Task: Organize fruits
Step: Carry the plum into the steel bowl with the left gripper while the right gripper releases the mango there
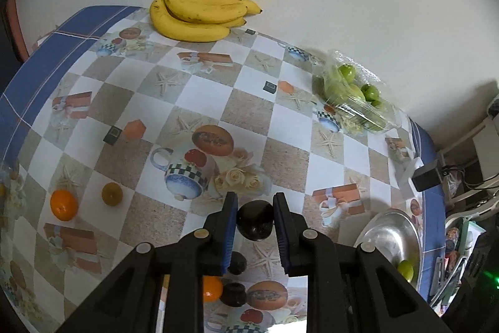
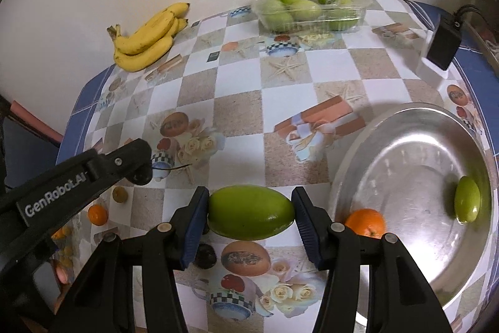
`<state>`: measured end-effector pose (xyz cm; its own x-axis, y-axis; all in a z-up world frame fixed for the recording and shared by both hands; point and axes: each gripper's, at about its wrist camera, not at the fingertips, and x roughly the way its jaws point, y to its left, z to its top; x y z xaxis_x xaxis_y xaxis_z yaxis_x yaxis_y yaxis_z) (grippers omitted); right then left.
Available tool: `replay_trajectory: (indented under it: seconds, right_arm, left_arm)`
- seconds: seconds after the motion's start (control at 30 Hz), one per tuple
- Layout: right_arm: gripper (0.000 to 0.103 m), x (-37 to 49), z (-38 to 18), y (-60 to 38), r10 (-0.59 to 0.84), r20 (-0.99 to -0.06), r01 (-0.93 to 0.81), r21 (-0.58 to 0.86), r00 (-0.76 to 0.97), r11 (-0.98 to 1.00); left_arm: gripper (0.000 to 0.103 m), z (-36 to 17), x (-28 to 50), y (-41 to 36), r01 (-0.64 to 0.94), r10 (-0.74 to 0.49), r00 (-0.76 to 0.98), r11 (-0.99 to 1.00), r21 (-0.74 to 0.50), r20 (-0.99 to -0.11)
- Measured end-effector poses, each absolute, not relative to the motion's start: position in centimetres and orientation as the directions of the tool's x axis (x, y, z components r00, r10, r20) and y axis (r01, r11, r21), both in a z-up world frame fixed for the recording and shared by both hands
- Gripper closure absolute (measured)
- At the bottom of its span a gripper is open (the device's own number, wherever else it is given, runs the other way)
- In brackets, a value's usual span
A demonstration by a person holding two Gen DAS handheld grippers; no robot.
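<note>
So the whole scene is set on a table covered with a checkered printed cloth. Just to the right of the right gripper a big metal bowl is seen, with one green fruit lying at its far right side and an orange sitting at its near rim, right beside the gripper's right finger; whether that orange is inside the bowl can't be told. Well ahead of that gripper, by the wall, a clear plastic tray of green fruits is parked, and a bunch of bananas is laid ahead and off to the left.

The right gripper is spread fairly wide and clamped on a green mango, held lengthwise between the blue pads, above the cloth.

The left gripper is much narrower and is closed on a dark round fruit, both pads pressed against its sides. Off to its left, a loose orange and a small brownish fruit are left on the cloth, near each other but apart. Under the left gripper's fingers, another orange and two more dark fruits are spotted, partly hidden.
</note>
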<state>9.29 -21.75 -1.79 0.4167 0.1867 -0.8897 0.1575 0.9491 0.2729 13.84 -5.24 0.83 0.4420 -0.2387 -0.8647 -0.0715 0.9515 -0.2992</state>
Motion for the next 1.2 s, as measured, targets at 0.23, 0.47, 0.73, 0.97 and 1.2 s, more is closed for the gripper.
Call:
replay_trajectory:
  seconds: [0.23,0.47,0.73,0.97,1.2]
  right_arm:
    - [0.047,8.9,-2.1,-25.6,0.169,-0.888,0.248,0.295,0.427,0.923]
    - [0.047,7.8,-2.2,-30.4,0.121,-0.890,0.358,0.297,0.439,0.885]
    - [0.047,6.3,-2.0,-35.7,0.036,-0.893,0.466,0.268,0.448,0.843]
    - [0.047,5.4,-1.9,-38.9,0.004,-0.890,0.524,0.272,0.456,0.807]
    - [0.047,5.2,-2.6,-40.0,0.012,-0.890,0.539,0.288,0.456,0.792]
  left_arm:
    - [0.078,1.1,13.5,-7.4,-0.038,-0.253,0.440,0.954,-0.299,-0.862]
    - [0.078,1.2,13.0,-11.4,0.043,-0.284,0.430,0.955,-0.295,-0.857]
    - [0.078,0.7,12.0,-16.7,0.161,-0.314,0.400,0.949,-0.271,-0.861]
    - [0.078,-0.1,11.0,-20.7,0.253,-0.326,0.377,0.937,-0.242,-0.867]
    - [0.078,-1.5,10.2,-23.6,0.323,-0.329,0.361,0.922,-0.214,-0.873]
